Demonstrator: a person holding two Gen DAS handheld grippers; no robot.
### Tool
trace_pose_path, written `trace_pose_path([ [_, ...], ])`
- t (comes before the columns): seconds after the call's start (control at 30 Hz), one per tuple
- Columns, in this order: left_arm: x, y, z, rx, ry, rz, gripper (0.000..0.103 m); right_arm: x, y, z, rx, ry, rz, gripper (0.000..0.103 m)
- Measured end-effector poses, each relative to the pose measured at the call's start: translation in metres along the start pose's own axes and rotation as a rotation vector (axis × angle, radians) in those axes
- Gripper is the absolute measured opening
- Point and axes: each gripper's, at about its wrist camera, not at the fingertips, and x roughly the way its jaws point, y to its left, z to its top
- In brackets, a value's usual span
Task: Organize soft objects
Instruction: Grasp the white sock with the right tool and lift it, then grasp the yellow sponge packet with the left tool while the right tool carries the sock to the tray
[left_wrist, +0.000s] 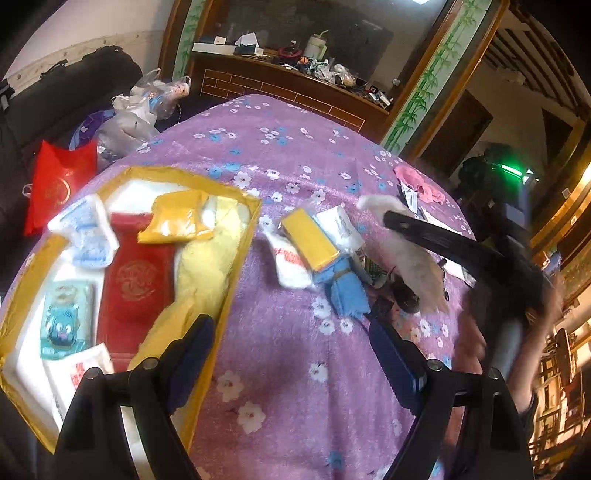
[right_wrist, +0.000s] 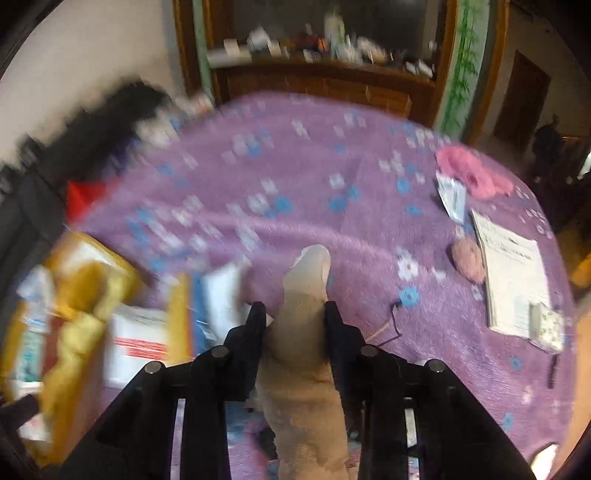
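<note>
Here, beige plush sock (right_wrist: 304, 332) lengthwise between right tongs (right_wrist: 295, 314), tip pointing forward

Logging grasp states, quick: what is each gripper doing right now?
Left gripper: open, holding nothing.
Right gripper: fingers closed on the beige plush piece.

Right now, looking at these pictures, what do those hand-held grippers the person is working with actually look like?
Each is a black frame that forks into two flat fingers, with round silver-grey bolt heads at the joints. The left hand-held gripper has dark blue ribbed pads on the inner faces of its fingers. The right hand-held gripper looks all black, though that view is blurred. No cables or sleeve are clearly visible.
</note>
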Motion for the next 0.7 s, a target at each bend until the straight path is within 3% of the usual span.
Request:
trace_pose_path([
  [0.1, 0.018, -0.016, 0.015, 0.053, 0.037, -0.036, 0.088, -0.023, -0.019, -0.01, 0.083, -0.114, 0.161, 0.031],
  [0.23, 0.061, -0.027, 0.045, 0.02, 0.133, -0.039, 0.084, -0.032, -0.036, -0.015, 0.203, -0.184, 0.282, 0.031],
  [0.37, 0.103, -0.034, 0.076, -0.046, 0.174, 0.013, 0.079, -0.049, -0.039, -0.016, 0.219, -0.262, 0.27, 0.031],
  [0.43, 0.125, -0.033, 0.085, -0.097, 0.228, 0.021, 0.065, -0.053, -0.044, -0.018, 0.237, -0.28, 0.284, 0.031],
  [0.53, 0.144, -0.04, 0.09, -0.028, 0.213, 0.147, 0.059, -0.053, -0.048, -0.02, 0.266, -0.282, 0.301, 0.031],
  [0.6, 0.158, -0.033, 0.086, -0.066, 0.273, 0.125, 0.05, -0.05, -0.05, -0.02, 0.271, -0.272, 0.296, 0.031],
  [0.7, 0.155, -0.018, 0.081, -0.156, 0.269, 0.091, 0.043, -0.047, -0.051, -0.02, 0.276, -0.261, 0.304, 0.031],
])
